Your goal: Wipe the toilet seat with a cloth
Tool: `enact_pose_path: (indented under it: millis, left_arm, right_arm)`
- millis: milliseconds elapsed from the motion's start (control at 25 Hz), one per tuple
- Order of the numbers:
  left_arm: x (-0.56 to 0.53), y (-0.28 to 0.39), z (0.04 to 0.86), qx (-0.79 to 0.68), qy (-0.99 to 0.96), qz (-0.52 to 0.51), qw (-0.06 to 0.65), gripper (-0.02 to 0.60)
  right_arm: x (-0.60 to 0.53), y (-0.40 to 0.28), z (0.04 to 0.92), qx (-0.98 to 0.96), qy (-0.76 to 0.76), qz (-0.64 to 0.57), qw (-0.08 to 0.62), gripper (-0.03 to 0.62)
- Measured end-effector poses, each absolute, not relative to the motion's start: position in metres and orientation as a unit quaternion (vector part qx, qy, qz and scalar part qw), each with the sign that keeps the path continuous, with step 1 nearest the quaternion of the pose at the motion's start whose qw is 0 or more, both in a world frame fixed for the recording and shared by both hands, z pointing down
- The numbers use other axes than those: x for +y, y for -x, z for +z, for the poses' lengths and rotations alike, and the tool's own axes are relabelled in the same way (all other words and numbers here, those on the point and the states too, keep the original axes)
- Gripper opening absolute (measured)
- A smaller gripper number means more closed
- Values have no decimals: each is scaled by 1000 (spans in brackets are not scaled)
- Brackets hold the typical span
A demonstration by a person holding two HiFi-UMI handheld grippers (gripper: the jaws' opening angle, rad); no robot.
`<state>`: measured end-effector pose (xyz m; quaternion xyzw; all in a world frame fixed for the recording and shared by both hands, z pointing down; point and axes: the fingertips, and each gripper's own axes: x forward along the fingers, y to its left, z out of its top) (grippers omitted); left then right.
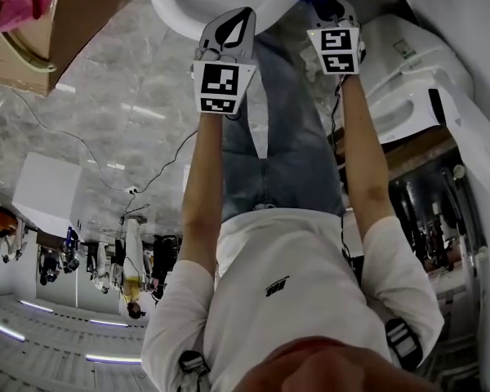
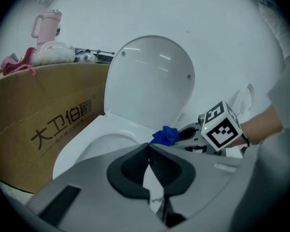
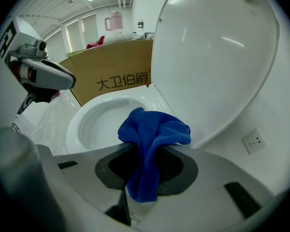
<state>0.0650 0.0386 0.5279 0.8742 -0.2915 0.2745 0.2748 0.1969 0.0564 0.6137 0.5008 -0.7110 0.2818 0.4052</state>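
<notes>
Right gripper (image 3: pixel 145 154): is pinching the blue cloth (image 3: pixel 154 132) above the toilet seat (image 3: pixel 76 123).
Left gripper (image 2: pixel 149 148): is pressing its jaws together, empty.
Box (image 3: pixel 111 64), 11 o'clock: is showing "大卫伯爵".

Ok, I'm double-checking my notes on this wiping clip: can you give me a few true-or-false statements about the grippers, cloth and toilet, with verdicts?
1. The right gripper is shut on the blue cloth. True.
2. The left gripper grips a second cloth. False: its jaws are together with nothing between them.
3. The toilet lid is down. False: it stands raised.
4. A cardboard box stands beside the toilet. True.
</notes>
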Motion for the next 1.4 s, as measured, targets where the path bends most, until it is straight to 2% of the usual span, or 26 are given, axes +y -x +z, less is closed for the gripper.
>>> enact_pose_path:
  millis: [640, 1400]
  left_arm:
    - [51, -70, 579, -301, -863, 273, 301, 11]
    - [72, -33, 592, -317, -847, 271, 329, 11]
  right_arm:
    - [43, -193, 686, -717, -468, 270, 441, 97]
    - [78, -154, 691, -726, -428, 269, 466, 92]
